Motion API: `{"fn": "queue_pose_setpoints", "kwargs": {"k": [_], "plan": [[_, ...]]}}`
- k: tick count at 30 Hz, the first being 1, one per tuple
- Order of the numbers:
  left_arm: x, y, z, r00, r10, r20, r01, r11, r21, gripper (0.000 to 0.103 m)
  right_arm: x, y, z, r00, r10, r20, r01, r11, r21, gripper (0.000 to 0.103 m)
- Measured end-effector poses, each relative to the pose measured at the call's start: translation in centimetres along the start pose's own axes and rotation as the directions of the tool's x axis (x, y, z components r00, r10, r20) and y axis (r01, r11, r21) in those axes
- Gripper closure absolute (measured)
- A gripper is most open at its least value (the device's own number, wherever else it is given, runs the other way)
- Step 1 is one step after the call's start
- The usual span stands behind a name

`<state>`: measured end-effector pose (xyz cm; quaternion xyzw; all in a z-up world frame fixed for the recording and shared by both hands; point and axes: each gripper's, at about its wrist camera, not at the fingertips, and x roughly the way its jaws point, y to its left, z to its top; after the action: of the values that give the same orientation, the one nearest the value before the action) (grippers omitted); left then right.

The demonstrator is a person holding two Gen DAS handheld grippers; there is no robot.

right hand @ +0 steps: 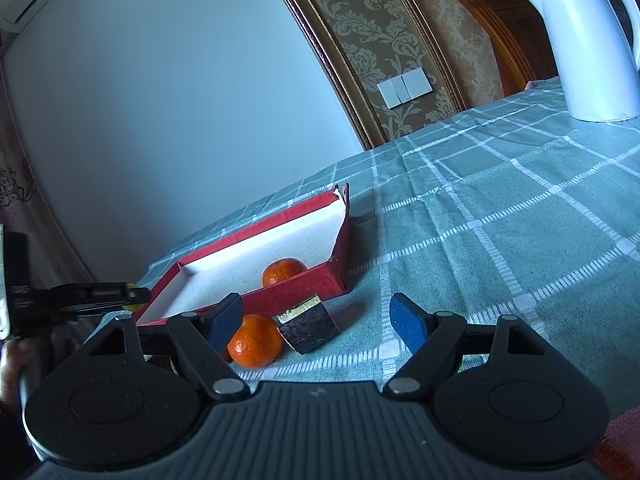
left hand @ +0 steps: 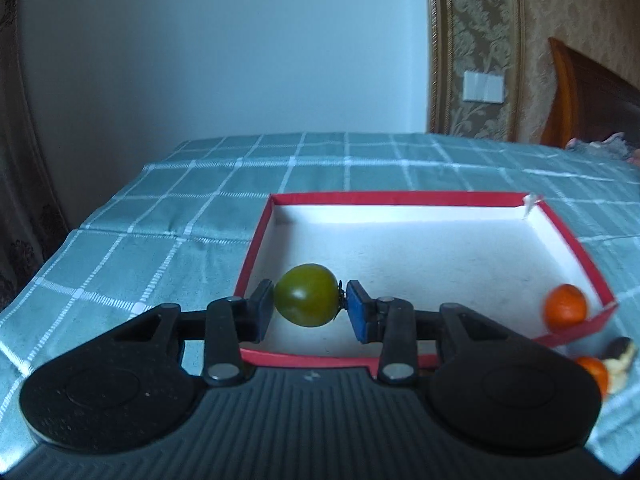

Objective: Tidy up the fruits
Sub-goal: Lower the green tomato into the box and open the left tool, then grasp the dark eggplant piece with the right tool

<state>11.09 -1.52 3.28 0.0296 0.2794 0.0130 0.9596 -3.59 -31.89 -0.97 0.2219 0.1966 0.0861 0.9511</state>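
Right gripper [right hand: 320, 322]: fingers [right hand: 408, 322] spread wide, nothing between them. Desk [right hand: 500, 220], green checked cloth. Red tray [right hand: 304, 288], white inside, one orange [right hand: 283, 271] in it. Second orange [right hand: 256, 340] outside, touching the left finger; dark wedge-shaped piece [right hand: 308, 324] beside it. White kettle [right hand: 588, 40], far right.

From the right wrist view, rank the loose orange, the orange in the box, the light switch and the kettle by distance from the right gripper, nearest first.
From the right gripper, jaws open:
1. Loose orange, on the cloth beside the left fingertip.
2. Orange in the box, behind the red box's near wall.
3. Kettle, far right on the table.
4. Light switch, on the wall beyond.
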Motion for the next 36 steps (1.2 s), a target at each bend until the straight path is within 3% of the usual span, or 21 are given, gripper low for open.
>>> {"fn": "queue_pose_setpoints", "kwargs": {"k": [1, 3, 5, 8, 10, 14, 18, 21, 24, 26, 30, 32, 34, 36], "plan": [[0.6, 0.1, -0.1, 1.000, 0.004, -0.012, -0.004, 1.000, -0.008, 0.067, 0.0, 0.0, 0.0, 1.000, 0.000, 0.000, 0.000, 1.000, 0.001, 0.023], [1.0, 0.4, -0.3, 1.000, 0.012, -0.028, -0.012, 0.999, -0.032, 0.057, 0.0, 0.0, 0.0, 1.000, 0.002, -0.003, -0.002, 1.000, 0.001, 0.023], [0.4, 0.9, -0.8, 1.000, 0.019, -0.011, -0.020, 0.999, -0.046, 0.026, 0.1, 0.0, 0.0, 1.000, 0.004, -0.008, -0.004, 1.000, 0.000, 0.023], [-2.4, 1.7, -1.8, 0.998, 0.040, 0.054, -0.037, 0.998, -0.050, 0.002, 0.2, 0.0, -0.1, 1.000, 0.007, -0.011, -0.007, 1.000, 0.001, 0.023], [-4.6, 2.4, -2.7, 0.997, 0.037, 0.074, -0.032, 0.998, -0.058, 0.000, 0.2, 0.0, -0.1, 1.000, 0.007, -0.011, -0.007, 1.000, 0.001, 0.023], [-6.9, 3.9, -5.0, 0.999, 0.021, 0.031, -0.019, 0.996, -0.086, 0.000, 0.2, -0.1, -0.1, 1.000, 0.005, -0.013, -0.005, 1.000, 0.000, 0.023], [-7.6, 4.6, -7.5, 0.999, 0.048, -0.006, -0.048, 0.997, -0.066, 0.000, 0.6, 0.0, 0.0, 0.999, 0.009, -0.040, -0.009, 1.000, -0.009, 0.023], [-7.2, 4.9, -8.5, 0.998, 0.053, -0.036, -0.055, 0.996, -0.074, 0.000, 1.1, 1.0, 0.0, 0.997, -0.016, -0.079, 0.009, 0.996, -0.089, 0.023], [-6.6, 4.9, -9.3, 0.996, 0.077, -0.040, -0.079, 0.995, -0.063, 0.000, 1.1, 3.3, -0.1, 0.993, -0.088, -0.081, 0.063, 0.961, -0.269, 0.023], [-6.1, 5.0, -9.6, 0.996, 0.043, -0.076, -0.048, 0.997, -0.062, 0.000, 1.4, 4.2, 0.1, 0.988, -0.116, -0.099, 0.076, 0.937, -0.341, 0.023], [-6.0, 5.4, -9.8, 0.997, 0.018, -0.074, -0.025, 0.996, -0.082, 0.000, 2.6, 5.1, 0.2, 0.975, -0.194, -0.112, 0.121, 0.875, -0.469, 0.023], [-6.1, 5.4, -9.8, 0.997, 0.010, -0.072, -0.016, 0.997, -0.082, 0.000, 3.4, 5.2, 0.2, 0.968, -0.220, -0.119, 0.131, 0.851, -0.508, 0.028], [-6.1, 5.4, -9.9, 0.998, 0.005, -0.067, -0.010, 0.997, -0.077, 0.000, 4.1, 5.2, 0.2, 0.964, -0.223, -0.146, 0.114, 0.840, -0.530, 0.042], [-6.2, 5.3, -9.9, 0.998, -0.001, -0.063, -0.004, 0.997, -0.074, 0.000, 4.4, 5.2, 0.1, 0.962, -0.221, -0.161, 0.101, 0.834, -0.543, 0.042]]}}
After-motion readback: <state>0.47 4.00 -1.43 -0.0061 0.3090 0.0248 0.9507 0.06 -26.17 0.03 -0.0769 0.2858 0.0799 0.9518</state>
